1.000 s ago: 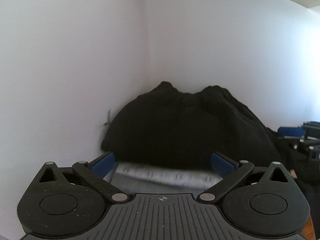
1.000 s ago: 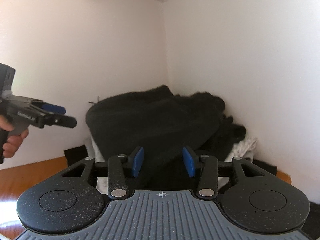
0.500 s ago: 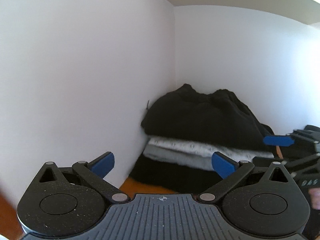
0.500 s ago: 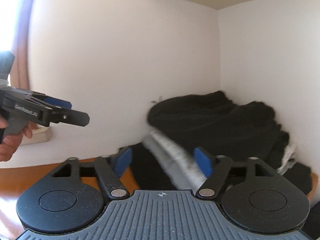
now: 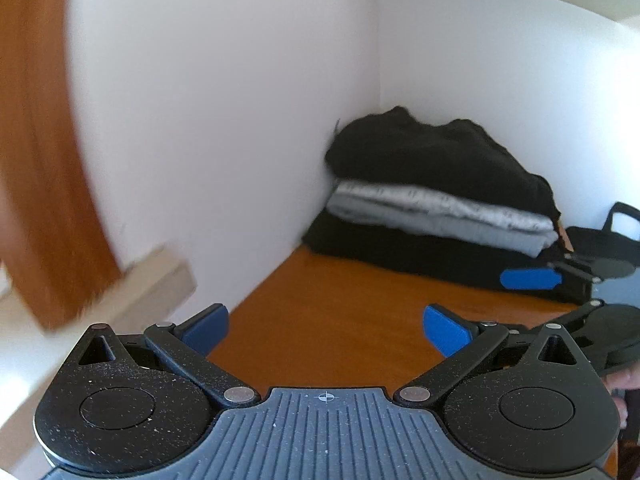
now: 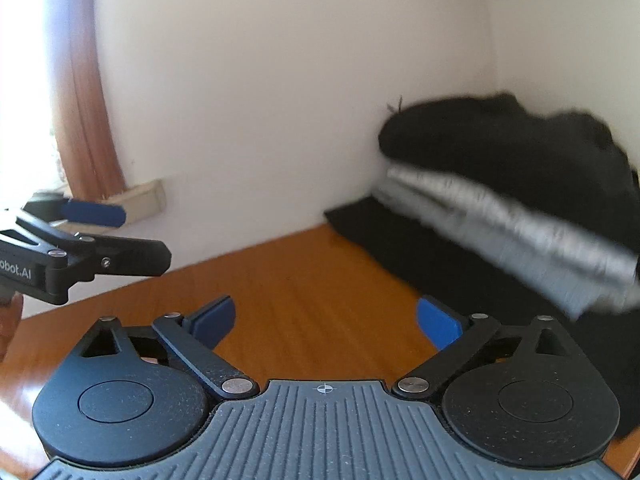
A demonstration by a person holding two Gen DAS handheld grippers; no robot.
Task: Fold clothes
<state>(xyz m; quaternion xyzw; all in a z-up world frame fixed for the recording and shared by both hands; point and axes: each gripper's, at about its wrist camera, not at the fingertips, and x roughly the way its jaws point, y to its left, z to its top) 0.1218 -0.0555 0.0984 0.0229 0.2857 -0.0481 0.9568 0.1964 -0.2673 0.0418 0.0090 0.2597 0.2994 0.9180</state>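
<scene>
Both grippers empty, clothes stacked in the corner

The left gripper (image 5: 326, 328) and right gripper (image 6: 325, 322) hang spread wide over the wooden table (image 5: 340, 312); the clothes pile (image 5: 436, 196) lies folded against the wall, fitting either a finished stack or one awaiting more.

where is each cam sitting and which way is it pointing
Left wrist: on the left gripper, facing the clothes stack in the white corner; own open fingers, right gripper at right edge.
Right wrist: on the right gripper, facing the same corner; own open fingers, left gripper at left.
Shared: stack, wooden surface.
</scene>
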